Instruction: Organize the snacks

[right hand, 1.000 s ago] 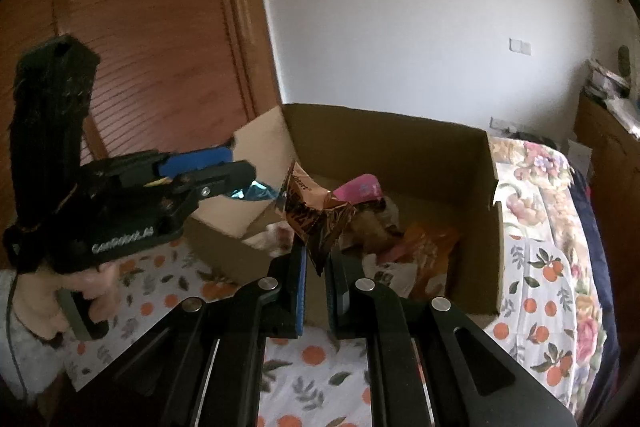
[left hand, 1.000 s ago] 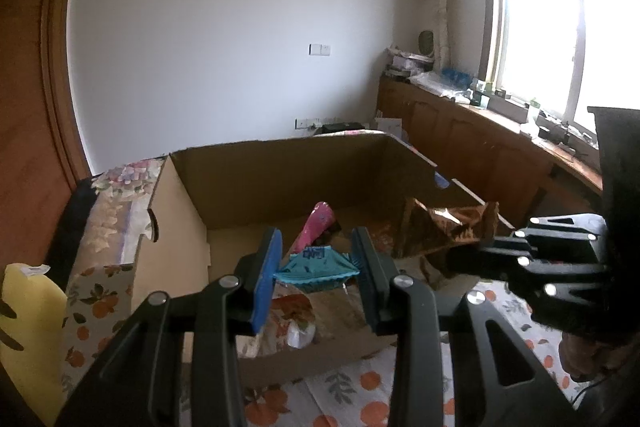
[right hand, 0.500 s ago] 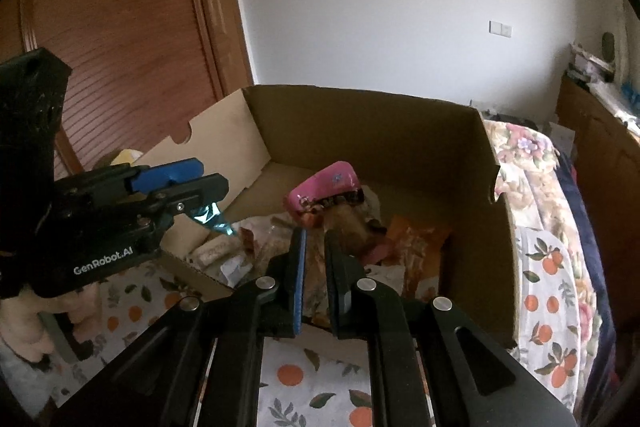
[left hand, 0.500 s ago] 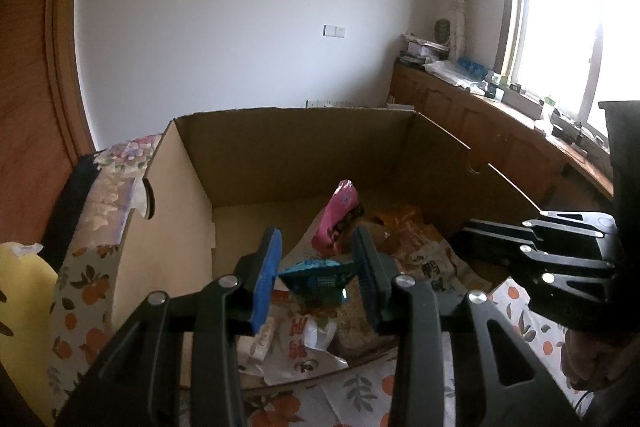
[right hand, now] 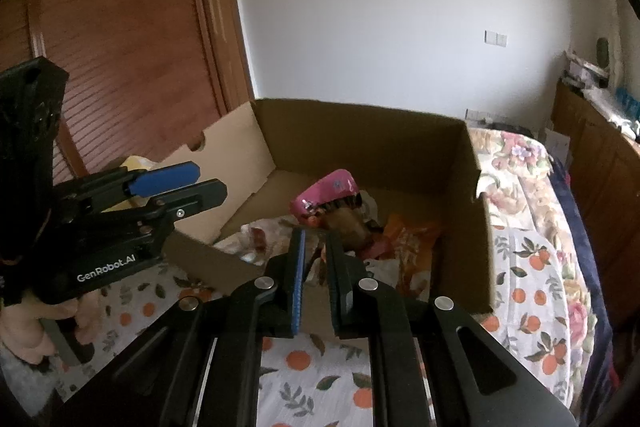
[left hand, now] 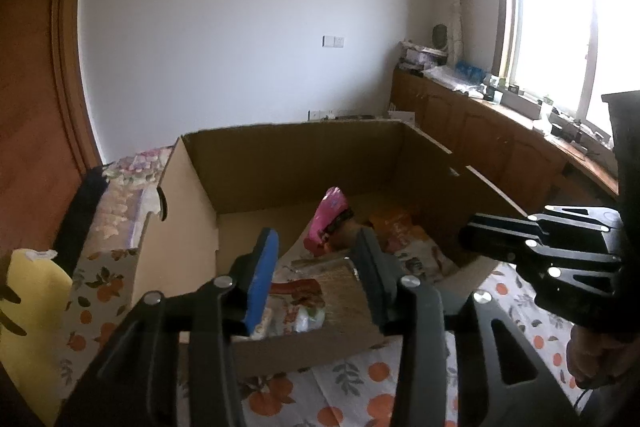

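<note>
My left gripper (left hand: 314, 273) over near edge of cardboard box (left hand: 304, 163), jaws just opened wider, nothing between them now. My right gripper (right hand: 316, 271) beside it, jaws nearly together, empty, poised above box too. Snack packets heaped inside on box floor: pink packet (right hand: 326, 189) propped on top, orange packet (right hand: 412, 239) behind. Box sits on orange-print cloth (right hand: 320, 379).

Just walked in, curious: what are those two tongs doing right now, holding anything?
Left tongs: open, just been opening, nothing between them.
Right tongs: shut, holding nothing.
</note>
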